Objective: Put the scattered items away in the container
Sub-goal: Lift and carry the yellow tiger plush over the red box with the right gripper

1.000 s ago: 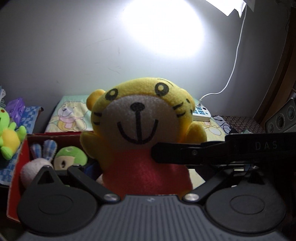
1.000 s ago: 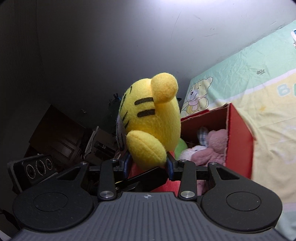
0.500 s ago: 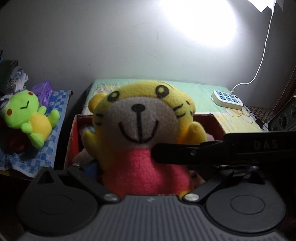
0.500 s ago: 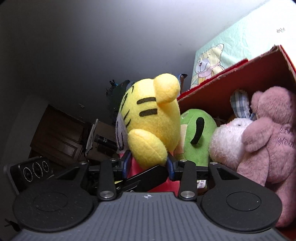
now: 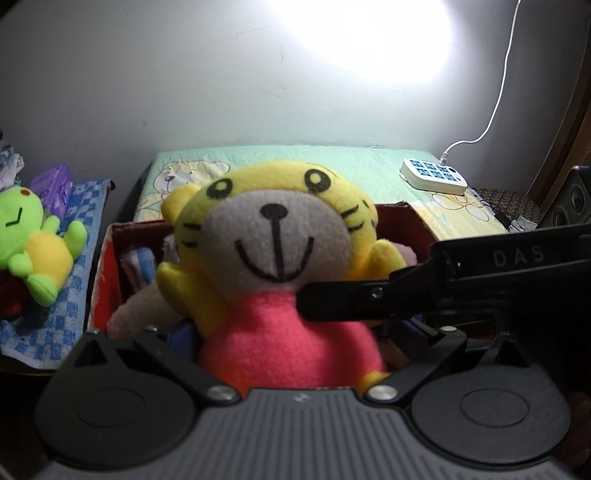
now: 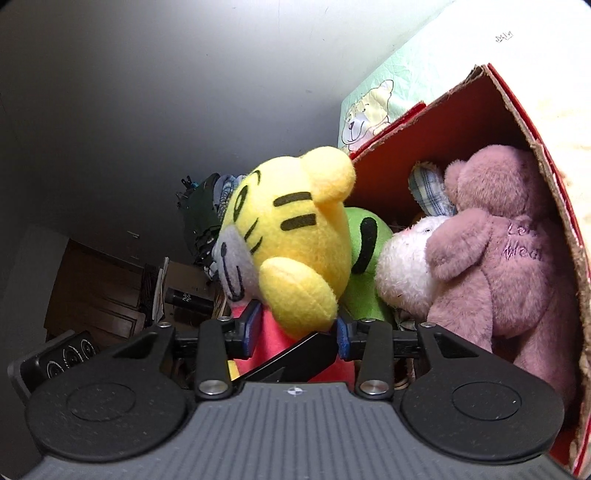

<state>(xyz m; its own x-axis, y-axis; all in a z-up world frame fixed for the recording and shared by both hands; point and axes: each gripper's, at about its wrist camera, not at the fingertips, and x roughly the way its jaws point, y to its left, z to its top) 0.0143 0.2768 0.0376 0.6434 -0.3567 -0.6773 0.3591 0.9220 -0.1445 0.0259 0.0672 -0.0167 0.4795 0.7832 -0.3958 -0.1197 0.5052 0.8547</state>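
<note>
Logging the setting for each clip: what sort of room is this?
Probably a bedroom or child's room: a bed under a cartoon-bear sheet against the wall, a red box of plush toys, and a power strip on the bed.

Left wrist view: close, facing the tiger plush front-on, toward the wall. Right wrist view: close, from its side. Shared: tiger and red box.

A plain pale wall backs the scene — a bright glare of light sits high on it. Below the wall lies a mint-green bedsheet printed with a cartoon bear. At the sheet's right edge rests a white power strip, its white cable climbing the wall. Left of the sheet lies a blue checked cloth — right of it, dark wooden furniture.
</note>
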